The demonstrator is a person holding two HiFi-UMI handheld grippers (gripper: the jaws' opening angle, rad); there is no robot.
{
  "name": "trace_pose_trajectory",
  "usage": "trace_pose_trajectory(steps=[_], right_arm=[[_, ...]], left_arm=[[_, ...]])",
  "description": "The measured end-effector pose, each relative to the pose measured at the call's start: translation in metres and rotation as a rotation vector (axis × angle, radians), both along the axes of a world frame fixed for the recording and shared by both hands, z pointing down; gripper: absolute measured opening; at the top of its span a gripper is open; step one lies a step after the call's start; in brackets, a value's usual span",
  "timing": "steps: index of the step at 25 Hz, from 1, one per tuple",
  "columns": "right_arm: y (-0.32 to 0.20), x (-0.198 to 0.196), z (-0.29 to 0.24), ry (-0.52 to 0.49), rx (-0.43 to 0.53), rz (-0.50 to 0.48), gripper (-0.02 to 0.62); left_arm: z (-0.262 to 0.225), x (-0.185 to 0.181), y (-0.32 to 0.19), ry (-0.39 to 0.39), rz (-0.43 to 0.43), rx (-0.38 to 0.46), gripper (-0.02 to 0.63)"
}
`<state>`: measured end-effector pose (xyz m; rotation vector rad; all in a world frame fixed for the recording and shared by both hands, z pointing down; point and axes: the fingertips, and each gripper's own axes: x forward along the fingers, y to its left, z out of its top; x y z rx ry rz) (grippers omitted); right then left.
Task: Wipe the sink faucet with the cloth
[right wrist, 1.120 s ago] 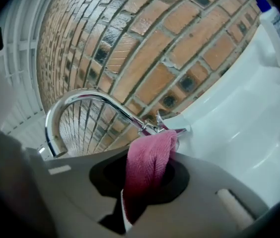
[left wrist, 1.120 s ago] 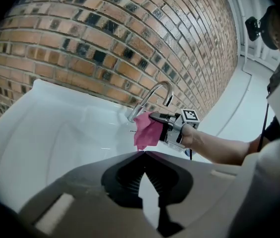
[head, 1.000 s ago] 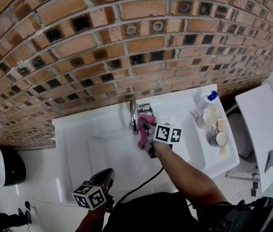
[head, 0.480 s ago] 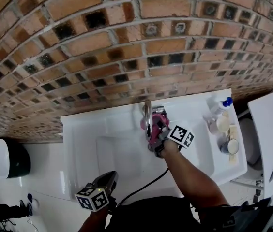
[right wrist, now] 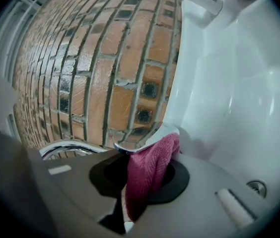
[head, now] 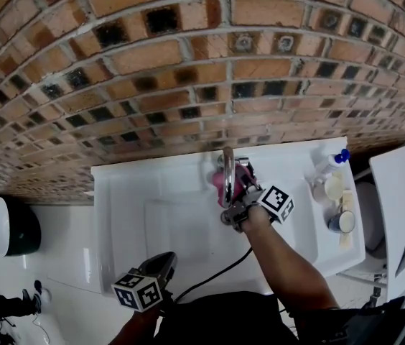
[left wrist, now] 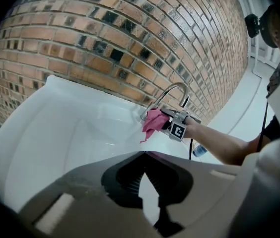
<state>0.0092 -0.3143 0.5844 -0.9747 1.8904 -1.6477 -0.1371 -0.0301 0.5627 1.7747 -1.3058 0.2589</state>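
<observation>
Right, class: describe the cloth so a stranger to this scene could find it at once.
Start at the white sink against the brick wall. The cloth is bunched against the curved metal faucet at its back edge, in the right gripper. It is the only pink thing there.

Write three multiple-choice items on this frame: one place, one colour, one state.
1. Where is the cloth?
A) on the floor
B) against the faucet, in the right tool
C) on a bottle

2. What colour is the cloth?
A) pink
B) blue
C) white

3. What does the left tool hold?
A) the cloth
B) a bottle
C) nothing

Key:
1 B: the right tool's jaws grip the cloth and press it to the faucet.
2 A: it shows pink in all three views.
3 C: its jaws are shut on nothing, near the front edge of the sink.
</observation>
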Motion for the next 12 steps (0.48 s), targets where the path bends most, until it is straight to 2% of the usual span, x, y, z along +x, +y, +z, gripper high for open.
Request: trace_pose_trajectory(steps=[4, 8, 12], right_arm=[[0.010, -0.005, 0.003, 0.064, 0.037, -0.067, 0.063], [0.027, -0.015, 0.035, 0.151, -0.010, -0.154, 0.063], [0.019, -0.021, 0.044, 0.132, -0.031, -0.149, 0.063]], left_arm=[[0.002, 0.000, 0.002, 0.004, -0.004, 0.000, 0.004], [0.005, -0.002, 0.006, 0.013, -0.010, -0.006, 0.005], [0.003, -0.005, 0.010, 0.013, -0.022, -0.001, 0.005]])
